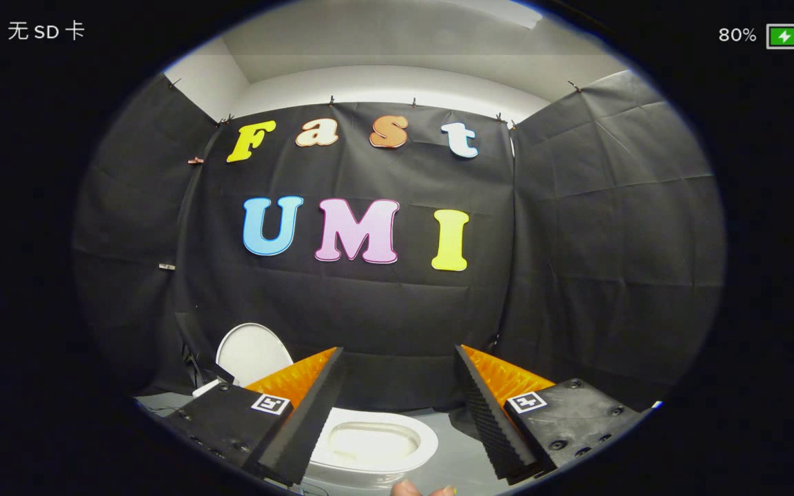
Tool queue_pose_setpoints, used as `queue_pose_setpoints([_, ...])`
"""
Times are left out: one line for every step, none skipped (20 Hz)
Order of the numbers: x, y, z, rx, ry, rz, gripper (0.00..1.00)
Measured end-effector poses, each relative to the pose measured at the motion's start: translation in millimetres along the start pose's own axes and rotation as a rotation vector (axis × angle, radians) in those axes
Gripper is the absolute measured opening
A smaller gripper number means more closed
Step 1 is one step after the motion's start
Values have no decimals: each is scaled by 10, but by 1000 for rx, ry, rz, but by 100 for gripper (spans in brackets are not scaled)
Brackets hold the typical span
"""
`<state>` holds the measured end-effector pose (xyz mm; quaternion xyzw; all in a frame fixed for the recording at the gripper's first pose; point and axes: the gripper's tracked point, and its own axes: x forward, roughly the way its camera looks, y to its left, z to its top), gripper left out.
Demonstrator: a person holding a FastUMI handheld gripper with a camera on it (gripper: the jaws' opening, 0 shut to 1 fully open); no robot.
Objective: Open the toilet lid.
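Two claw [398, 358] fingers apart, empty | oval glossy lid [249, 353] raised | bowl [373, 441] open

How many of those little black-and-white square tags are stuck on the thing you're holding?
2. One square tag sits on the hand-held gripper by its left finger, the other tag by its right finger. The fingers are open above the toilet bowl. Others may be hidden.

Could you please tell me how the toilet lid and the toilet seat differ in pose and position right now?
The toilet lid stands raised, close to upright against the black cloth wall, while the toilet seat lies flat on the bowl. The lid sits beyond the fingers, off to their left; the seat lies low between the open gripper fingers. The lid shows a solid oval face; the seat rings an open hollow. Both are white.
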<state>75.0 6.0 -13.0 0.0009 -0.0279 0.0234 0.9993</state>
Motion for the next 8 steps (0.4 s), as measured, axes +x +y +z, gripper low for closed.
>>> queue_pose_setpoints([8,-12,-5,-3,1,-4,98])
queue_pose_setpoints([9,-13,-7,-5,1,-5,98])
queue_pose_setpoints([7,-2,-6,-2,3,-5,98])
queue_pose_setpoints([9,5,-1,1,1,-3,98])
queue_pose_setpoints([3,-8,10,-2,-1,-9,98])
queue_pose_setpoints([-1,-26,18,-11,-5,-17,98])
queue_pose_setpoints([7,-47,24,-22,-7,-26,98])
queue_pose_setpoints([12,-52,30,-27,-10,-31,98])
